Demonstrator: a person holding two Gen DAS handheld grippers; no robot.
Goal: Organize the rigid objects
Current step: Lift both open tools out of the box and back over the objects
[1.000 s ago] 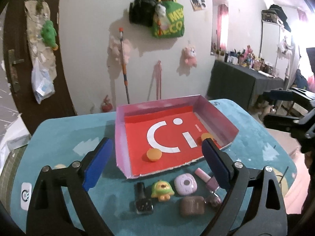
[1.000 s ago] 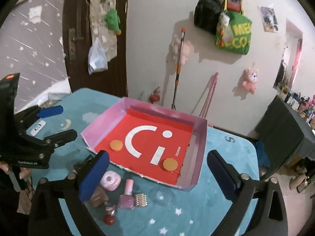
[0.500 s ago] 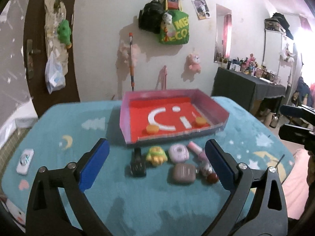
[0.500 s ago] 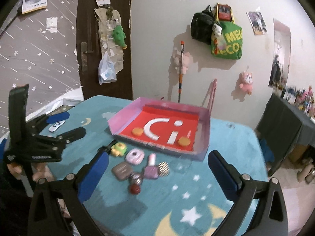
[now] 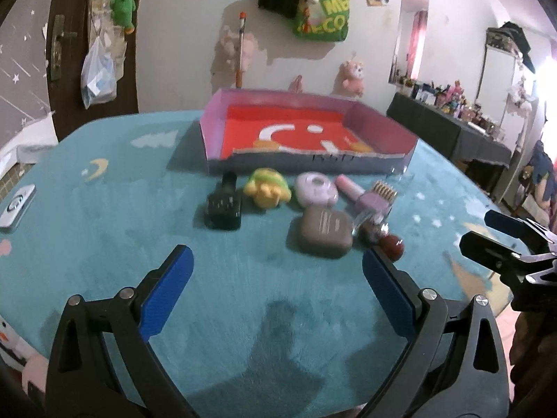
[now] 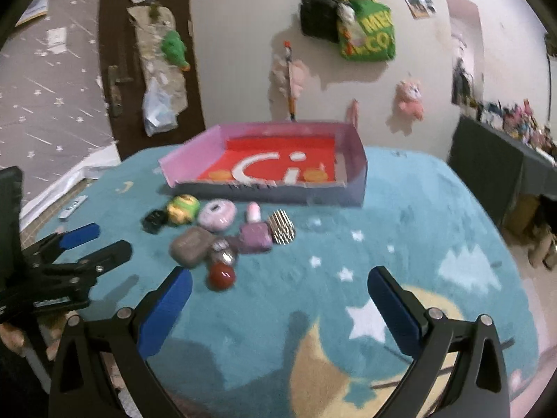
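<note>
Both tongs, left [image 5: 275, 278] and right [image 6: 278, 297], gape empty over the near tabletop [image 5: 104, 244]: approach step. Beyond lies the trinket cluster [image 5: 299, 205], farther the red tray [image 5: 400, 146]; next, pick one piece.

The red floor of the pink-walled tray [image 6: 351, 160] carries large white characters reading "Ci", and the green bag [image 5: 322, 17] hanging on the wall shows the partial yellow letters "ME" above "CO"; nothing else is legible.
</note>
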